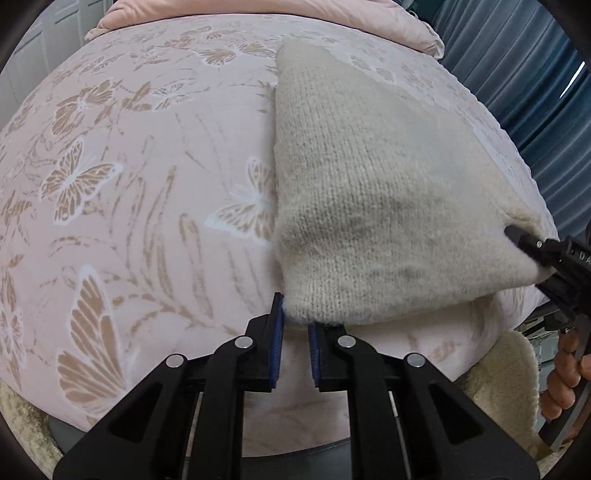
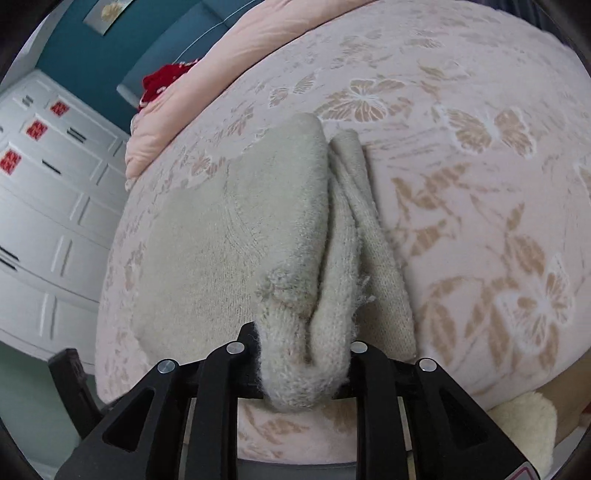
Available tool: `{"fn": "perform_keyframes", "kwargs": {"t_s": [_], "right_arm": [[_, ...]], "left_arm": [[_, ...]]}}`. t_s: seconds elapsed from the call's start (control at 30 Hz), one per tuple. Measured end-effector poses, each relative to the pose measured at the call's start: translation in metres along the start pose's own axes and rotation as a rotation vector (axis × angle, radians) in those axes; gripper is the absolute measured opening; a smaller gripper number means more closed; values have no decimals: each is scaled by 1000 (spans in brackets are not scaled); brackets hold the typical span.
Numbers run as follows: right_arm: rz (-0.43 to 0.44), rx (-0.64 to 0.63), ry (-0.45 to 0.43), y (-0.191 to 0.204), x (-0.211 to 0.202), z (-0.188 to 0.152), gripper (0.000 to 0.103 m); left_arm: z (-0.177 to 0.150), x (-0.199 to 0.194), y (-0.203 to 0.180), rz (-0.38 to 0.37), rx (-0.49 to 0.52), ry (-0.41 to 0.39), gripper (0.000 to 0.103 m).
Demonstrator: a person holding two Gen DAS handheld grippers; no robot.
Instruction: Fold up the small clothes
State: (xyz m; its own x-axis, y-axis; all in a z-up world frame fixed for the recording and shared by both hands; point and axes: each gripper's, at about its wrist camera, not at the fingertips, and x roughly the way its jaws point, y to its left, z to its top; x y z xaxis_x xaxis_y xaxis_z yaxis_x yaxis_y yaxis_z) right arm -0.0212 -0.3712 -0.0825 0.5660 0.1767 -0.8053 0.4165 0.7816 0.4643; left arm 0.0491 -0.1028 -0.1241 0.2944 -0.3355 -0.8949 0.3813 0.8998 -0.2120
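A cream knitted garment (image 1: pixel 369 206) lies on the pink butterfly-print bedspread (image 1: pixel 147 184). My left gripper (image 1: pixel 295 325) sits at the garment's near left corner; its blue pads are a narrow gap apart and the corner just touches the tips, not clamped. My right gripper (image 1: pixel 524 243) is shut on the garment's right corner and lifts it slightly. In the right wrist view the garment (image 2: pixel 236 240) is bunched between the right gripper's (image 2: pixel 304 365) fingers, with folded layers running away from it.
A pink duvet (image 1: pixel 258 14) lies at the far end of the bed. Blue curtains (image 1: pixel 517 74) hang to the right. A cream fleece rug (image 1: pixel 509 373) lies by the bed's edge. White cabinets (image 2: pixel 44 221) and a red item (image 2: pixel 162 81) stand to the left.
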Motion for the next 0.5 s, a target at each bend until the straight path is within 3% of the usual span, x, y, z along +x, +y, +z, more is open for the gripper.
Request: {"fn": "perform_keyframes", "kwargs": {"t_s": [0.07,0.17,0.23,0.37,0.43,0.5], "right_arm": [[-33,-4,17,3,7,1,30],[55,69,-10,-3,-3,5,31],[60,46,-22,2,-8,11,19],[117,1,-137,14,-50,19,18],[46,12,-99,-1,-35,17,20],[-61,12,47,-22,5,8,23]], "left_arm": [[1,1,1,3,-4,4,12],[0,1,0,17,2,3,14],[-2,2,0,19,-2,2,14],[-3,-8,-2,21,19,-7,15],[-4,-16,-5,18,41,-18,15],[-6,-22,-10,27,58,-22,15]]}}
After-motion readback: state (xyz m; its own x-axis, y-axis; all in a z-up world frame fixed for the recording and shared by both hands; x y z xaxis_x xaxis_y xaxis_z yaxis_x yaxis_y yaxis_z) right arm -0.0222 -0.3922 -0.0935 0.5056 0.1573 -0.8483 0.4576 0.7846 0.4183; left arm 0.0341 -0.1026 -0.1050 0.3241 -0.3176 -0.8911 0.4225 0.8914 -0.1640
